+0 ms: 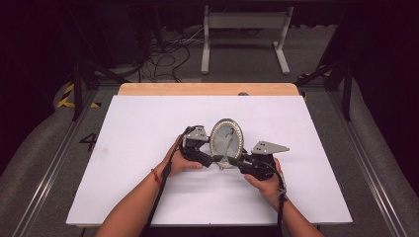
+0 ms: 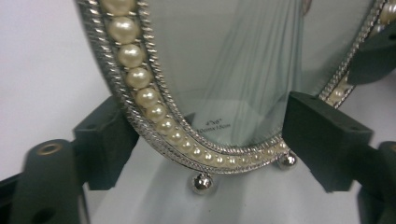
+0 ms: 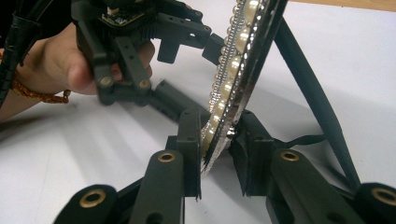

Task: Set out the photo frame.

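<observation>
An oval photo frame [image 1: 226, 140] with a pearl-beaded silver rim stands upright on the white table, leaning on a dark back leg [image 3: 308, 88]. My left gripper [image 1: 217, 159] faces its front. Its jaws span the frame's [image 2: 224, 70] lower part, one pad on each side edge, above two small ball feet [image 2: 203, 183]. My right gripper [image 1: 234, 160] comes in from the right, and its [image 3: 217, 140] jaws pinch the frame's [image 3: 233, 56] lower rim, one pad on the pearls and one on the back. In the right gripper view a hand holds the left gripper [image 3: 198, 77].
The white tabletop [image 1: 148, 187] spreads wide around the frame, with a wooden strip [image 1: 207, 89] along its far edge. Beyond it on the floor are a white metal stand [image 1: 244, 22] and loose cables [image 1: 163, 59]. Rails run along both sides of the table.
</observation>
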